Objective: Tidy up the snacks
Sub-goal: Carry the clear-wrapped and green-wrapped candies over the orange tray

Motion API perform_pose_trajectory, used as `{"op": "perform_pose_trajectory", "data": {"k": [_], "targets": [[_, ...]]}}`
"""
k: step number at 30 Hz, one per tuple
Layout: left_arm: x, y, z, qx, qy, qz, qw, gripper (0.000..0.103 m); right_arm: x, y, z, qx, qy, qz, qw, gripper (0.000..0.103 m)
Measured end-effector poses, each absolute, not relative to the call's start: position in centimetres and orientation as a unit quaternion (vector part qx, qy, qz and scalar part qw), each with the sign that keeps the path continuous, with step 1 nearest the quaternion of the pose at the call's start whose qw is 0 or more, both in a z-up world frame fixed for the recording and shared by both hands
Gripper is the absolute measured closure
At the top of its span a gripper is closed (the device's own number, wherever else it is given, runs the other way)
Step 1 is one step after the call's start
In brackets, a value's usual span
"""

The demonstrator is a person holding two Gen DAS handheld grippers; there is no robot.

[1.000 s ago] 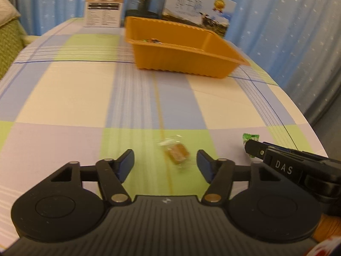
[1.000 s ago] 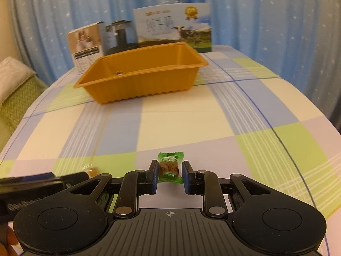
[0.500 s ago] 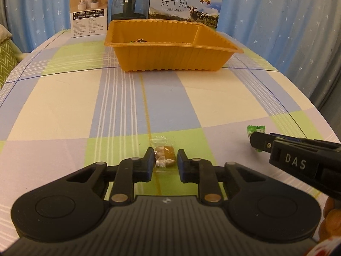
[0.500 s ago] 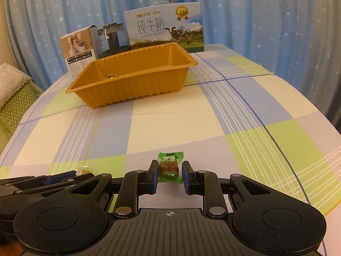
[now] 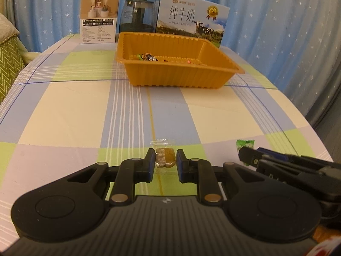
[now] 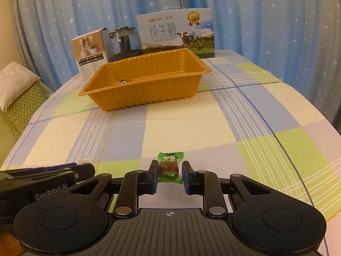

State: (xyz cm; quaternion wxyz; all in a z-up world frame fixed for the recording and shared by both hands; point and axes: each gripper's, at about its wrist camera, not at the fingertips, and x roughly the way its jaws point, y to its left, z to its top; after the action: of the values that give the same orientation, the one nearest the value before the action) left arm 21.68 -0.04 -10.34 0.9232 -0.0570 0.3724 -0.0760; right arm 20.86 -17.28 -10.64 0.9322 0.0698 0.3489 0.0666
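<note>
My left gripper (image 5: 165, 162) is shut on a brown candy in a clear wrapper (image 5: 164, 160), held just above the checked tablecloth. My right gripper (image 6: 169, 173) is shut on a green-wrapped candy (image 6: 169, 168). The green candy's end (image 5: 245, 143) and the right gripper (image 5: 247, 155) also show at the right of the left wrist view. The left gripper's fingers (image 6: 83, 169) show at the left of the right wrist view. An orange tray (image 5: 177, 75) with several wrapped snacks inside stands farther back; it also shows in the right wrist view (image 6: 147, 91).
Behind the tray stand a milk carton box (image 5: 191, 19), a dark glass kettle (image 5: 137, 15) and a small product box (image 5: 99, 18). Blue curtains hang behind. A green-patterned seat (image 6: 23, 104) is beside the table's left edge. The table's right edge curves away (image 5: 309, 125).
My left gripper closed on the brown candy and lifted with it, the view rising toward the tray. The right gripper stays shut on the green candy and also rose a little.
</note>
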Motion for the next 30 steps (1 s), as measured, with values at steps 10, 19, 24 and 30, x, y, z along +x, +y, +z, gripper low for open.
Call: {"op": "perform_pose_trajectory", "data": {"k": [10, 19, 24, 30], "targets": [[21.7, 0.5, -8.4, -0.067, 0.357, -0.084, 0.928, 0.084, 21.1, -16.8, -8.9, 0.075, 0.330, 0.084, 0.937, 0.079], [23.9, 0.7, -4.8, -0.057, 0.325, -0.098, 0.939, 0.084, 23.7, -17.2, -5.4, 0.094, 0.300, 0.100, 0.944, 0.079], [26.2, 0.9, -3.4, -0.059, 0.312, -0.102, 0.943, 0.084, 25.9, -17.2, -3.6, 0.093, 0.281, 0.107, 0.949, 0.079], [29.3, 1.1, -2.8, -0.062, 0.303, -0.106, 0.945, 0.084, 29.2, -17.5, -2.3, 0.100, 0.271, 0.110, 0.951, 0.079]]}}
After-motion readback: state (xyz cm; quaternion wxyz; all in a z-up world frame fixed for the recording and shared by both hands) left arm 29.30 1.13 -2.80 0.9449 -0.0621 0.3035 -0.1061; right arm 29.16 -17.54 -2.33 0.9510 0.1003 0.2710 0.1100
